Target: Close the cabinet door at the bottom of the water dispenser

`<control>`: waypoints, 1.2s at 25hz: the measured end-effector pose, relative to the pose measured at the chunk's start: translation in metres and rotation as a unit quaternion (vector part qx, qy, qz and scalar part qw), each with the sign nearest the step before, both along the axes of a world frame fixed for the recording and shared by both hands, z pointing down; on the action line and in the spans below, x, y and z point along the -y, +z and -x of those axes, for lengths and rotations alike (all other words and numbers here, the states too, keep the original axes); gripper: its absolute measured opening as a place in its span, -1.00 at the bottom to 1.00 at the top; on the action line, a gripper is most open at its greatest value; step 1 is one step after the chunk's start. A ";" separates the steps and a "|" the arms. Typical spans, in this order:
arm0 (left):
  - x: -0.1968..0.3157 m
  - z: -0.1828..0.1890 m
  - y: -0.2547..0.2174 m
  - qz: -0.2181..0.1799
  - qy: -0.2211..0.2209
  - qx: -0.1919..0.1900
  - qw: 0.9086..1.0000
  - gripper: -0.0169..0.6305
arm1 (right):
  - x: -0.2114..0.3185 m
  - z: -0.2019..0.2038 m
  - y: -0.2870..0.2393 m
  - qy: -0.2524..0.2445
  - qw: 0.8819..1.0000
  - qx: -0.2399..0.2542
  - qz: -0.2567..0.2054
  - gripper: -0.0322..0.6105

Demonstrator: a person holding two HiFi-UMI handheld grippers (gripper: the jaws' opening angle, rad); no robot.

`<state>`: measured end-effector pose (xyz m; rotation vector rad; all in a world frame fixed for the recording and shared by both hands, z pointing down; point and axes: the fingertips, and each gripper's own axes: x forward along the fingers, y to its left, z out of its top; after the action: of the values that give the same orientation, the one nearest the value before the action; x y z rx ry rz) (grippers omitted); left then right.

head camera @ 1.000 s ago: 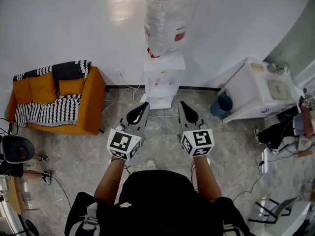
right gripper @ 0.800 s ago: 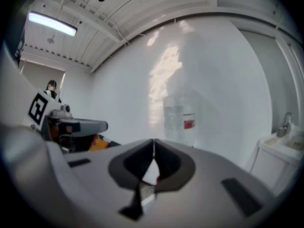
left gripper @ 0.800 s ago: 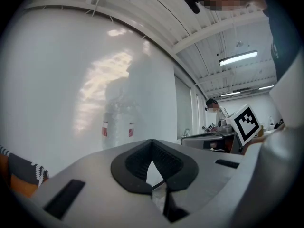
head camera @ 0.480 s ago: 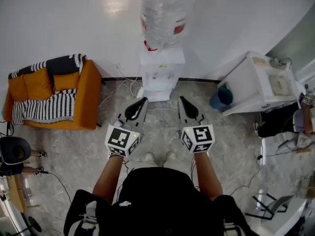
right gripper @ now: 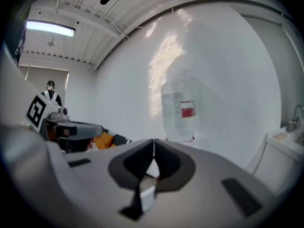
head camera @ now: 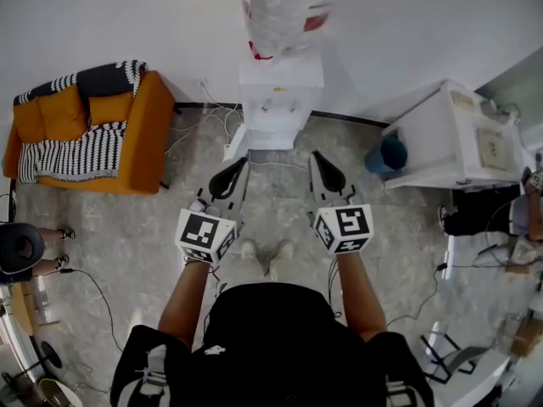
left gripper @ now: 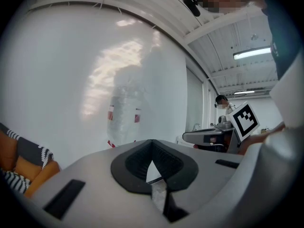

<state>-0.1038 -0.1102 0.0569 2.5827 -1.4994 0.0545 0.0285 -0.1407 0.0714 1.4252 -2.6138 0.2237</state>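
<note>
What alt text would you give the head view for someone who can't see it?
Seen from above, a person holds the left gripper and the right gripper, both shut, pointed at a water dispenser against the wall. An orange sofa stands left of it.

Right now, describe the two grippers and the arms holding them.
The left gripper and right gripper match: pale grey tapering bodies with black ribbed pads along the jaws, each carrying a white cube printed with black square markers. The person wears a black short-sleeved top, with the forearms bare.
</note>
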 end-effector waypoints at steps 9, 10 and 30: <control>0.000 -0.016 0.051 0.031 -0.028 0.012 0.999 -0.92 | 0.007 -0.021 0.042 -0.022 0.999 0.002 0.025 -0.79; 0.000 -0.018 0.058 0.033 -0.030 0.014 0.999 -0.92 | 0.009 -0.023 0.048 -0.022 0.999 0.003 0.027 -0.79; 0.006 0.017 0.215 0.058 -0.057 0.008 0.997 -0.92 | 0.006 -0.010 0.208 -0.010 0.999 -0.015 0.048 -0.79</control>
<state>-0.1207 -0.1161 0.2719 2.4077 -1.5970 0.1448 0.0381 -0.1464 0.2791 1.3587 -2.5551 0.3179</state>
